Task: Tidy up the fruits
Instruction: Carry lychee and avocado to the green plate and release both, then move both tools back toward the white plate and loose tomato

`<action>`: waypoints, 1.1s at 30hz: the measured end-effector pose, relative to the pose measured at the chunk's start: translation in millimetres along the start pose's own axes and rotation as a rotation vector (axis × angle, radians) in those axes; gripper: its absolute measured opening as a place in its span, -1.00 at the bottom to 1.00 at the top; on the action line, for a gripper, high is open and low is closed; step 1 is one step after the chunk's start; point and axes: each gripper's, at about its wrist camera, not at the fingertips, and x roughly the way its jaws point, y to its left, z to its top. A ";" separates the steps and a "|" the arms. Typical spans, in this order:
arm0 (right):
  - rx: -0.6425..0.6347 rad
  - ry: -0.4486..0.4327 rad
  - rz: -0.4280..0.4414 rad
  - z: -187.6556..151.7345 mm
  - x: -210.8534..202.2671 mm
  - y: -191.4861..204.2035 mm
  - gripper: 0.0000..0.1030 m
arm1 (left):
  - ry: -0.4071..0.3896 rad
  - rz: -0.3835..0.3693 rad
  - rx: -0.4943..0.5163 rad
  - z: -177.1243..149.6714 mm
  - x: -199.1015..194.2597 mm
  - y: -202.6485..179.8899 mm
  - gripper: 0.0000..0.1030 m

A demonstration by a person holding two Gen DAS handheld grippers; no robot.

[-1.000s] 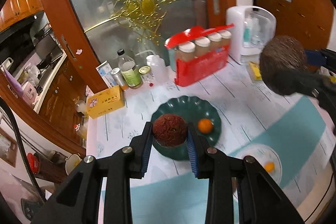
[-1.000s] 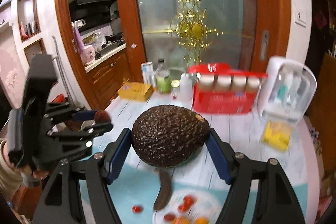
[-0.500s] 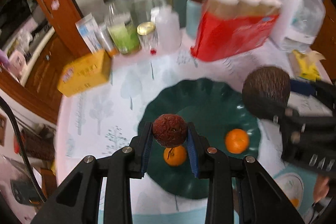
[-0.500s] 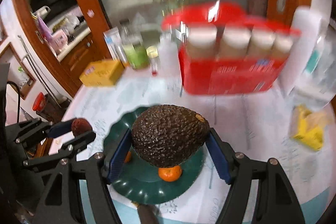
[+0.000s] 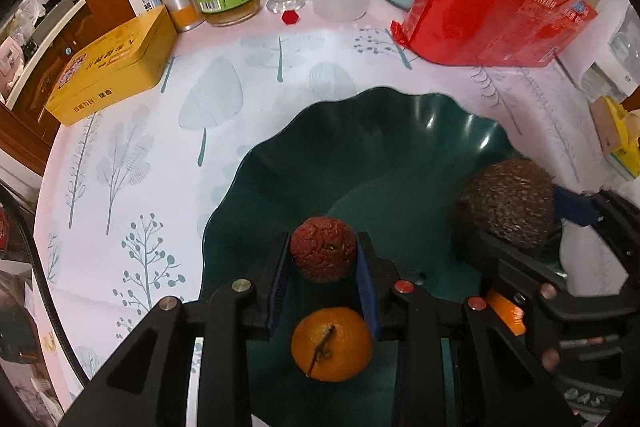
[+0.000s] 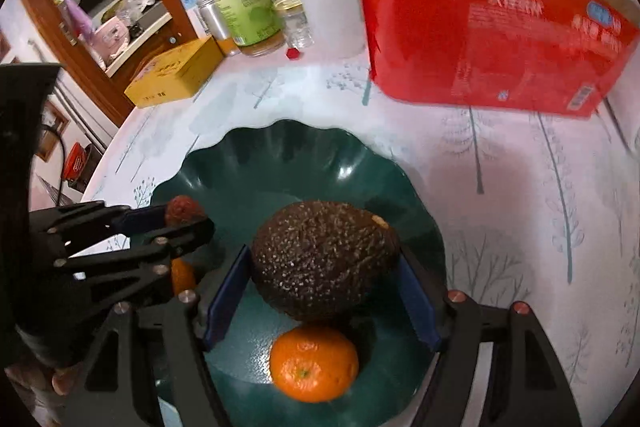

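While both grippers hang over the green plate (image 5: 400, 131), the left gripper (image 5: 323, 259) clamps a wrinkled red fruit (image 5: 323, 254) with a mandarin (image 5: 331, 343) directly beneath at six o'clock; the right gripper (image 6: 322, 291) pinches the avocado (image 6: 325, 259), long axis running eight to two o'clock, above another mandarin (image 6: 314, 363); either release risks landing on citrus.

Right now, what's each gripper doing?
Left gripper: shut on the red fruit, over the green plate.
Right gripper: shut on the avocado.
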 end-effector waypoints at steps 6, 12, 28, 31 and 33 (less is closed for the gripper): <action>-0.099 -0.023 -0.049 -7.0 -6.6 10.7 0.44 | -0.009 -0.009 0.005 -5.0 -1.2 2.3 0.23; -0.093 -0.032 -0.046 -8.6 -22.3 8.7 0.44 | -0.010 -0.037 -0.022 -9.6 -15.7 6.6 0.61; -0.033 -0.088 -0.041 -37.9 -118.1 22.4 0.45 | -0.122 -0.099 0.025 -48.2 -142.4 -13.4 0.66; -0.035 -0.110 -0.045 -51.1 -148.7 31.8 0.45 | -0.139 -0.127 0.038 -67.7 -171.1 -19.5 0.66; -0.035 -0.130 -0.051 -62.2 -170.9 38.8 0.45 | -0.145 -0.131 0.054 -82.1 -187.5 -24.7 0.66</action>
